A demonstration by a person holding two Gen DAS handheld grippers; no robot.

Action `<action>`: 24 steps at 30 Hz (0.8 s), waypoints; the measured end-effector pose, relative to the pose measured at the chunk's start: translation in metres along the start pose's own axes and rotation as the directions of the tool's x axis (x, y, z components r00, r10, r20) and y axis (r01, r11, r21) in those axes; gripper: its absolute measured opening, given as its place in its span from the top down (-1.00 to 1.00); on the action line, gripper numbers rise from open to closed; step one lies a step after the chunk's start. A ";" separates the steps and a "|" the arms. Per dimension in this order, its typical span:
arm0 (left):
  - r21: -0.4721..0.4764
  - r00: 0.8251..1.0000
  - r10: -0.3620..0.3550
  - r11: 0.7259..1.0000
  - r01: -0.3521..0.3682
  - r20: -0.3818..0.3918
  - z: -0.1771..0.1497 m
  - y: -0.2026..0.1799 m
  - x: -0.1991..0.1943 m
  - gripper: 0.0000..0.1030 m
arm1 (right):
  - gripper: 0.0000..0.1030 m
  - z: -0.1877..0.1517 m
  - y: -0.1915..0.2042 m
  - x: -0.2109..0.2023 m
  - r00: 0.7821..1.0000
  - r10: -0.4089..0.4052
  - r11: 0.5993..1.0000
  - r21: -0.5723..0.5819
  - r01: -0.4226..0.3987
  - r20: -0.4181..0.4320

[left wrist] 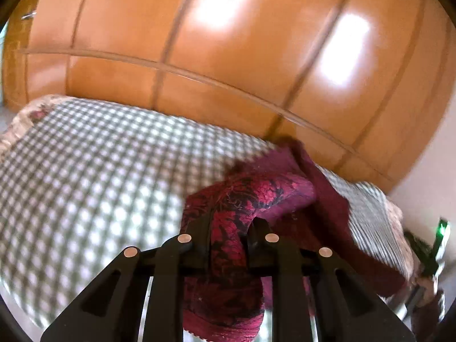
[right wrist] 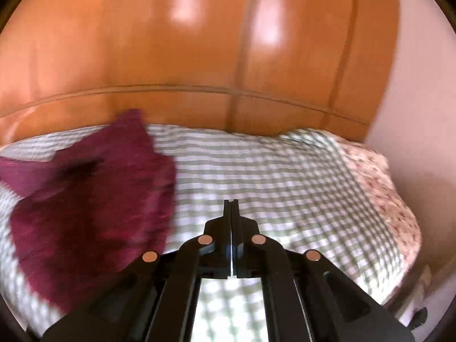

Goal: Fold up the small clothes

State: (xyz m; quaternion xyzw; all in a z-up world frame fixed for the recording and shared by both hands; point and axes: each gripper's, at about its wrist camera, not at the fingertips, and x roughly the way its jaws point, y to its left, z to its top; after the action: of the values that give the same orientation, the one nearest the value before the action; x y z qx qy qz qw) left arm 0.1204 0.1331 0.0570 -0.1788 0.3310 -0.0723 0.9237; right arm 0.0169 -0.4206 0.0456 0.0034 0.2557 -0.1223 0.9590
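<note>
A small maroon garment (left wrist: 250, 196) with a dark floral print is bunched between the black fingers of my left gripper (left wrist: 229, 225), which is shut on it and holds it above the checked bed sheet (left wrist: 94, 171). The cloth hangs down in front of the camera and trails off to the right. In the right wrist view the same garment (right wrist: 94, 199) shows blurred at the left, over the sheet (right wrist: 285, 176). My right gripper (right wrist: 230, 202) is shut and empty, its fingers pressed together above the sheet, to the right of the garment.
A glossy orange wooden wardrobe (left wrist: 228, 42) stands right behind the bed. A floral quilt edge (right wrist: 382, 188) lies at the bed's right side, next to a pale wall (right wrist: 421, 114). The other gripper with a green light (left wrist: 439, 239) shows at the left view's right edge.
</note>
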 end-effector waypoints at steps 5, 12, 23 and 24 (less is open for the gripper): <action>-0.076 0.980 0.197 0.977 -0.198 -0.017 0.059 0.046 0.037 0.70 | 0.92 0.012 -0.010 0.019 1.000 0.011 0.999 0.044 -0.010 -0.024; -0.143 0.898 0.432 0.887 -0.439 -0.078 0.099 0.107 0.087 0.65 | -0.11 -0.003 0.051 0.032 0.981 0.164 0.985 -0.039 -0.169 -0.100; -0.132 0.957 0.291 0.948 -0.289 -0.004 0.052 0.088 0.071 -0.61 | -0.28 -0.039 0.199 0.044 0.793 0.462 0.843 -0.083 -0.532 -0.397; -0.101 0.970 0.243 0.965 -0.243 -0.016 0.044 0.079 0.071 -0.61 | -0.11 -0.047 0.208 0.048 0.784 0.441 0.836 -0.119 -0.536 -0.438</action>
State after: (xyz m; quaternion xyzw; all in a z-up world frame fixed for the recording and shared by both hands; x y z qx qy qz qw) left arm 0.2040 0.2013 0.0172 -0.1838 0.3553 0.0583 0.9147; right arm 0.0836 -0.2265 -0.0303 -0.0199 0.4455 0.1665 0.8794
